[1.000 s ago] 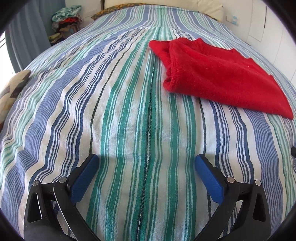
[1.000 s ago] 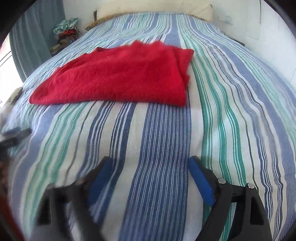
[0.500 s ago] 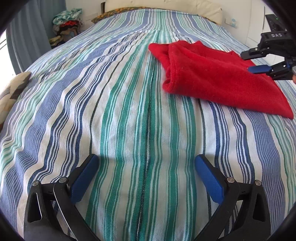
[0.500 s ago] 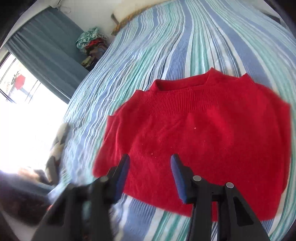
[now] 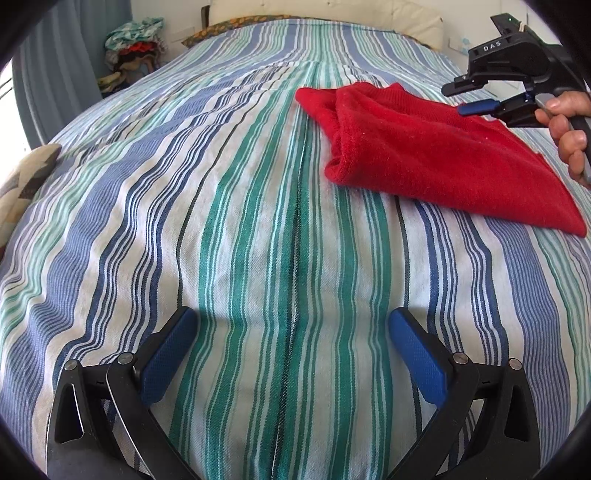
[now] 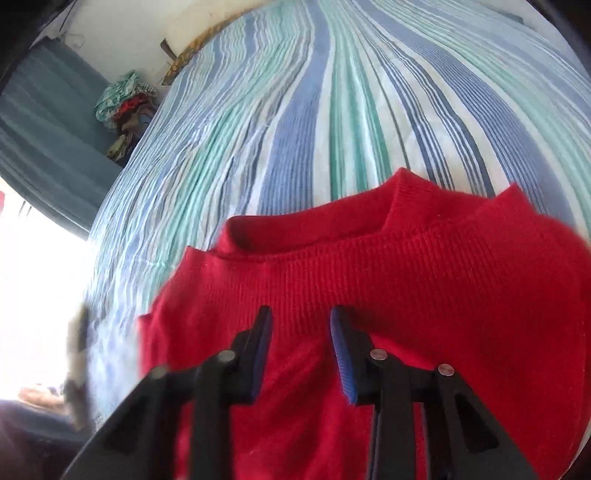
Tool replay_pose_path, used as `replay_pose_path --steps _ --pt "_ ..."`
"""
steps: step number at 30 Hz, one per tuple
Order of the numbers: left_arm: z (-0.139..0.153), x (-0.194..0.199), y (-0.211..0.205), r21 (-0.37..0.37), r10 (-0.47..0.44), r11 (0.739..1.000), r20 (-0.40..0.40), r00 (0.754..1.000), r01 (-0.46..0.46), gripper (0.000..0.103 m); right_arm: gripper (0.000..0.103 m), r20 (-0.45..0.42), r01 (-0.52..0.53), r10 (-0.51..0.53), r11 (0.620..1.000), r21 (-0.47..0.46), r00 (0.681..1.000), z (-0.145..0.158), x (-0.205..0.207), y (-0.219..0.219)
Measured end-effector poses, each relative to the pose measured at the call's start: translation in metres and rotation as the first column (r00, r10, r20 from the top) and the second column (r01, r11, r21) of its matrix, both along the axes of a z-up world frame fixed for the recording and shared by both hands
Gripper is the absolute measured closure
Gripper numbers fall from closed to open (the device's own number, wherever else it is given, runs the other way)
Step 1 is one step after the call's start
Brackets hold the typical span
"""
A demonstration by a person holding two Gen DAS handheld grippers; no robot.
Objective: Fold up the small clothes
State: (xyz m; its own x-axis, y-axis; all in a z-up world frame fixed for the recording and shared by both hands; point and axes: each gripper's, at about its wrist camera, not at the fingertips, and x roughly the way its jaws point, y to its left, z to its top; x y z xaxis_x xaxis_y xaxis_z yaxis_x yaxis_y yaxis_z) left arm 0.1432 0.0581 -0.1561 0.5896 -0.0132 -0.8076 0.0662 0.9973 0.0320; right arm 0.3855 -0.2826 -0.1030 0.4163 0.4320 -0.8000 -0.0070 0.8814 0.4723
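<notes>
A red knitted sweater (image 5: 428, 155) lies folded on the striped bedspread (image 5: 229, 206), at the upper right of the left wrist view. It fills the lower part of the right wrist view (image 6: 406, 295), ribbed hem towards the camera. My left gripper (image 5: 291, 325) is wide open and empty, low over bare bedspread, well short of the sweater. My right gripper (image 6: 301, 317) hovers just above the sweater with its jaws partly closed and nothing between them. It also shows in the left wrist view (image 5: 476, 107), held by a hand over the sweater's far edge.
A heap of clothes (image 5: 133, 48) lies beyond the bed's far left corner beside a grey-blue curtain (image 6: 44, 147). Pillows (image 5: 332, 14) lie at the head of the bed. A patterned cushion (image 5: 26, 181) sits at the left edge.
My right gripper has swung in over the sweater, dropped closer to it and narrowed its jaws. My left gripper has not moved.
</notes>
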Motion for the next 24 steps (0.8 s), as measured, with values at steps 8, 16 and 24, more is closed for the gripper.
replay_pose_path --steps 8,16,24 --pt "0.0 0.0 0.0 -0.001 0.0 1.0 0.001 1.0 0.0 0.0 0.069 0.054 -0.339 0.335 0.928 0.155 0.941 0.006 -0.077 0.085" --pt "0.001 0.003 0.0 -0.003 0.0 1.0 0.005 1.0 0.0 0.0 0.066 -0.02 -0.49 0.49 0.87 -0.057 0.871 0.0 -0.099 0.14" --pt "0.001 0.001 0.001 -0.009 0.001 1.0 0.009 1.0 -0.001 0.0 0.066 -0.025 -0.581 0.581 0.808 -0.101 0.813 -0.016 -0.101 0.202"
